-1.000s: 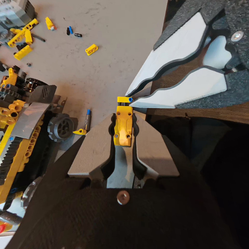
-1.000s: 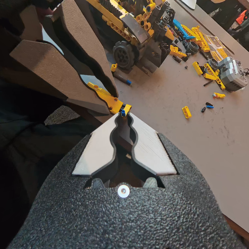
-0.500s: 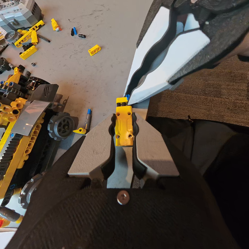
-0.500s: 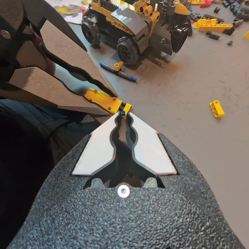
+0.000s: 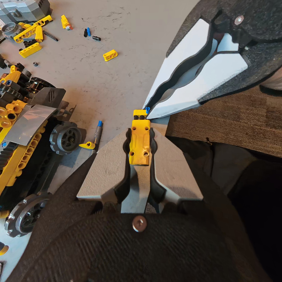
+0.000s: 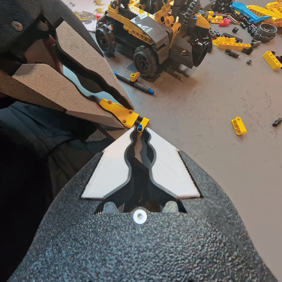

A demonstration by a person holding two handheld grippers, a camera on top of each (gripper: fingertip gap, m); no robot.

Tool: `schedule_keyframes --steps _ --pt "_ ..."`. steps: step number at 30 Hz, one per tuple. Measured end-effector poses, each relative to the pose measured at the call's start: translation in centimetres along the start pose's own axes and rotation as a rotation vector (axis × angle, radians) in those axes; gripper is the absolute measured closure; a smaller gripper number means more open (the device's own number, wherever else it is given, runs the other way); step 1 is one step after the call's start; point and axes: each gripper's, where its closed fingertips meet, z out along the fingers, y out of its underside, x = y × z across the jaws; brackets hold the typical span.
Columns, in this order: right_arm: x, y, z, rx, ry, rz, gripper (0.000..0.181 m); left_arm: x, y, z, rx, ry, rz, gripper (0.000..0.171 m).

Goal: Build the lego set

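Yellow panel piece [image 5: 139,144]: clamped edgewise between the grey fingers of the left gripper [image 5: 139,132], held in the air just off the table's near edge. Four round holes show on its upper face. Its forward end sticks out past the fingertips. Two short black pins [image 5: 138,117] join that end to a small yellow connector [image 5: 139,112].

Right gripper [image 6: 140,129]: white fingers drawn together on a small blue pin [image 6: 139,127] at their very tips. The blue pin sits at the side of the small yellow connector; whether it is seated in a hole or only touching cannot be told, since the tips hide the joint. The two grippers meet at roughly a right angle.

Table [image 5: 106,85]: grey, scuffed. On the left gripper's side stands a yellow and grey toy vehicle [image 6: 152,33] with dark wheels. Just beside its front wheel [image 5: 65,138] lies a grey axle rod [image 6: 134,83] with blue ends and a small yellow tab on it. A short yellow three-hole beam [image 6: 238,125] lies alone, well apart from the vehicle. More loose parts, yellow, black and blue, are scattered at the far end, near a grey block [image 5: 22,9].

Below the table's edge: brown carpet [image 5: 228,126] and dark cloth.
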Motion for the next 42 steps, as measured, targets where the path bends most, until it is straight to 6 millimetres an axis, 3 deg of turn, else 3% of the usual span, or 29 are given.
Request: schedule_keyframes --steps 9,21,24,30,37,42 --pt "-0.13 -0.01 -0.06 -0.037 -0.05 -0.084 0.174 0.2 0.04 -0.02 -0.001 0.033 -0.013 0.15" --pt "-0.47 -0.25 -0.08 -0.087 -0.256 0.24 0.173 -0.01 -0.31 -0.36 0.045 -0.058 0.069 0.15" --pt "-0.49 -0.1 0.04 -0.063 -0.159 0.126 0.172 0.11 -0.14 -0.37 0.041 -0.075 0.094 0.15" --pt "-0.77 -0.06 -0.08 0.001 -0.134 0.079 0.173 0.31 0.0 -0.48 0.037 -0.025 0.063 0.15" --pt "-0.61 -0.06 0.12 -0.076 0.02 -0.148 0.173 0.31 0.24 -0.35 0.008 0.036 -0.005 0.15" --pt "-0.6 0.03 0.18 -0.168 -0.003 -0.169 0.173 0.25 0.23 -0.33 0.005 0.036 -0.006 0.15"
